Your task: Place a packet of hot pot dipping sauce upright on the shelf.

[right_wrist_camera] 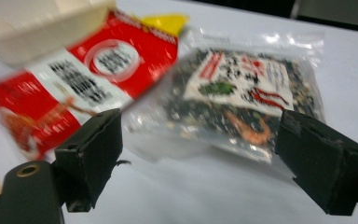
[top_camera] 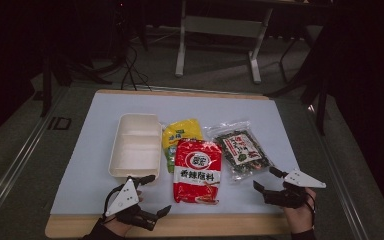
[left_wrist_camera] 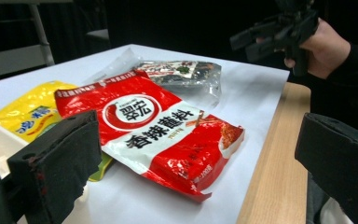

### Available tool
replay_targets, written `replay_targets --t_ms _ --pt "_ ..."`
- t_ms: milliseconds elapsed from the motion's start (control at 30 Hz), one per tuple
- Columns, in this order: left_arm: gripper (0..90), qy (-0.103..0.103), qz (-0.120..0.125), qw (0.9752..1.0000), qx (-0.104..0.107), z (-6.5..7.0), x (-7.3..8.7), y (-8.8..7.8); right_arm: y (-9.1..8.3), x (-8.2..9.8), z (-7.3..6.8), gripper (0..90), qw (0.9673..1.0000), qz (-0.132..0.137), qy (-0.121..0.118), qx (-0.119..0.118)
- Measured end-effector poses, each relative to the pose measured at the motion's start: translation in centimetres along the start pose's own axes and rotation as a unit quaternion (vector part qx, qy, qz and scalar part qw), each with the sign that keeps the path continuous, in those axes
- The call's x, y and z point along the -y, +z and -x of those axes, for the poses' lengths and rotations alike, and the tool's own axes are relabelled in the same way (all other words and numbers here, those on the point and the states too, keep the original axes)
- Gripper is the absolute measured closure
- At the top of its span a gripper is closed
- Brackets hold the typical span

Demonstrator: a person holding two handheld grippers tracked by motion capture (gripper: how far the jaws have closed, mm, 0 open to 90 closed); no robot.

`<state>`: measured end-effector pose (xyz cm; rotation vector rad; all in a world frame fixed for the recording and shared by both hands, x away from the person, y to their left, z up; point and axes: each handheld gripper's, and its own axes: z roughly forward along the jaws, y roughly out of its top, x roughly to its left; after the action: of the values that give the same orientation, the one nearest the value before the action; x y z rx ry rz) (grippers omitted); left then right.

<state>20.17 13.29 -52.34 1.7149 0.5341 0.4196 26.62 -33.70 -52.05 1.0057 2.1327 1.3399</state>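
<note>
On the white mat, glossy red packet [top_camera: 197, 171] between two hand-held grippers, left [top_camera: 150, 194] and right [top_camera: 270, 178], jaws apart, empty.

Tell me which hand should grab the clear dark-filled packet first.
The right. The right gripper sits just beside the clear packet, open, and the right gripper view has that packet straight between its fingers. The left gripper is by the white tray, with the red packet between.

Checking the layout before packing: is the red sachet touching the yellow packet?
Touching. The high view shows the red sachet overlapping the yellow packet; the left gripper view shows it lying on the packet's edge.
</note>
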Motion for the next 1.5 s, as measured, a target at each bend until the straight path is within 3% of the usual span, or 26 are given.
replay_targets --t_ms 133,333,367,467,600,667,700,767,833,967,1033,1300,1433,1500 --pt "1.6 0.008 0.002 1.0000 0.000 0.1 0.1 -0.1 0.3 -0.1 0.1 14.7 0.9999 0.003 0.006 -0.015" --pt "1.6 0.008 -0.002 0.9998 0.015 0.1 0.3 -0.1 0.4 -0.6 -0.1 13.7 0.9996 -0.004 -0.010 -0.027" --pt "1.6 0.011 -0.001 0.9998 0.013 0.2 0.3 -0.1 0.5 -0.9 -0.4 12.1 0.9993 -0.001 -0.024 -0.028" --pt "1.6 0.015 0.003 0.9998 0.009 0.4 0.2 -0.2 0.5 -1.4 -0.8 11.7 0.9990 -0.007 -0.025 -0.037" --pt "1.6 0.015 0.001 0.9998 0.013 0.6 0.3 -0.4 0.8 -2.7 -1.6 10.3 0.9971 -0.020 -0.020 -0.070" --pt "1.6 0.009 -0.002 0.9997 0.024 0.5 0.2 -0.4 1.0 -3.7 -2.2 10.0 0.9958 -0.006 -0.025 -0.088" --pt "1.6 0.007 -0.004 0.9996 0.025 0.5 0.3 -0.4 1.2 -4.1 -2.4 10.0 0.9963 -0.005 -0.030 -0.080" --pt "2.8 0.014 -0.009 0.9994 0.030 0.4 0.3 -0.3 1.5 -4.9 -2.6 10.0 0.9957 -0.006 -0.035 -0.086" --pt "2.8 0.008 -0.005 0.9997 0.023 0.3 0.2 -0.4 1.6 -5.3 -2.6 10.1 0.9956 -0.003 -0.032 -0.087" --pt "2.7 -0.012 -0.011 0.9997 0.018 0.2 0.1 -0.6 2.3 -7.6 -3.0 10.2 0.9940 0.007 -0.057 -0.093" --pt "2.7 -0.011 -0.008 0.9999 0.011 0.2 0.1 -0.7 2.5 -7.9 -3.1 10.2 0.9936 0.010 -0.063 -0.094" --pt "2.4 -0.002 0.003 0.9999 0.010 0.5 0.1 -0.7 5.4 -9.6 -3.3 13.4 0.9902 0.002 -0.078 -0.116" --pt "2.4 -0.002 0.003 0.9999 0.012 0.5 0.1 -0.6 8.0 -9.9 -3.4 14.1 0.9925 -0.018 -0.074 -0.096" --pt "2.4 0.000 0.003 0.9999 0.013 0.5 0.1 -0.7 8.5 -9.9 -3.3 14.7 0.9928 -0.020 -0.068 -0.097"
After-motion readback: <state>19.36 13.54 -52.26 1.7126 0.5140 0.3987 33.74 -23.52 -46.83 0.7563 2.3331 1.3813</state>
